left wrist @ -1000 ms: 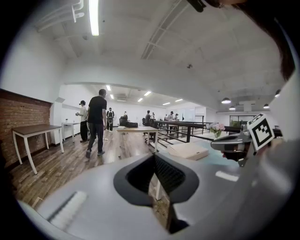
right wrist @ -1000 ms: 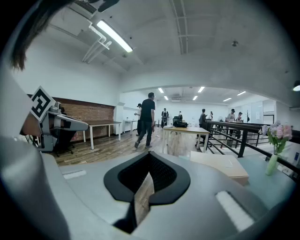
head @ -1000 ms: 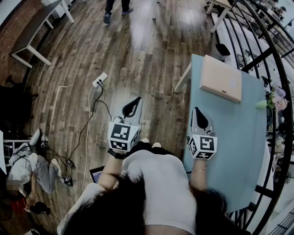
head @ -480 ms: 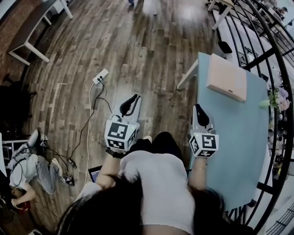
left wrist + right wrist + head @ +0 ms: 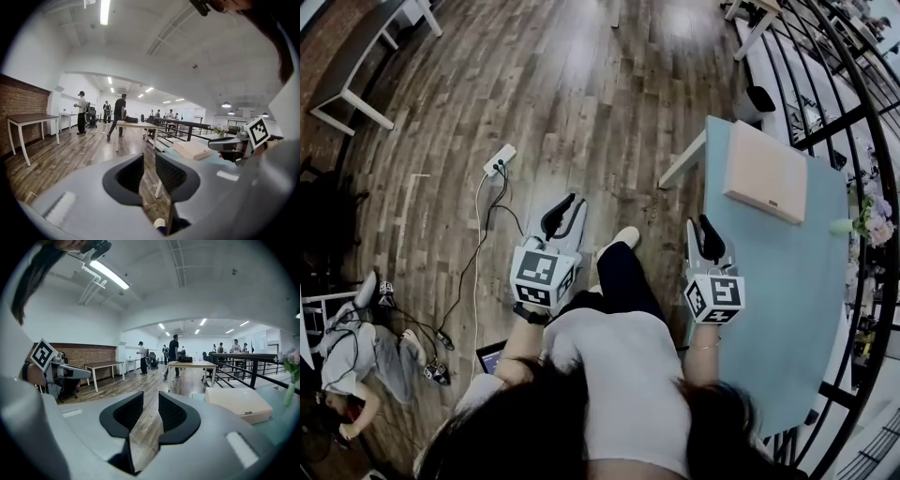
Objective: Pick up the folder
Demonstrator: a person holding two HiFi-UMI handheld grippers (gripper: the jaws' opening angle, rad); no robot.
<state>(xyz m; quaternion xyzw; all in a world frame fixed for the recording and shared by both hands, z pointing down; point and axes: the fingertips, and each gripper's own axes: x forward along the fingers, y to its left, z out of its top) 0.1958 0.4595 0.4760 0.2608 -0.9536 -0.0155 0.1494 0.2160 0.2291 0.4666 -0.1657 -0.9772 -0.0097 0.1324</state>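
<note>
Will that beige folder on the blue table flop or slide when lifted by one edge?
The folder looks thick and boxy with straight edges, so it is probably stiff, not floppy. It lies flat on the smooth blue table, so a nudge may slide it. Its bulk suggests some weight at an edge grip.

Floor: dark wood planks (image 5: 581,112) throughout. White power strip (image 5: 502,160) on the floor, left of centre, with cables (image 5: 476,272) trailing nearward. Person on the floor (image 5: 356,347) at near left. Teal table (image 5: 787,281) at right; black railing (image 5: 853,103) runs along its right side, flowers in a vase (image 5: 872,216) beside it. Far left: brick wall (image 5: 18,112) and white-legged table (image 5: 28,119). Several people standing (image 5: 174,350) at far end. Ceiling strip light (image 5: 110,275) on.
</note>
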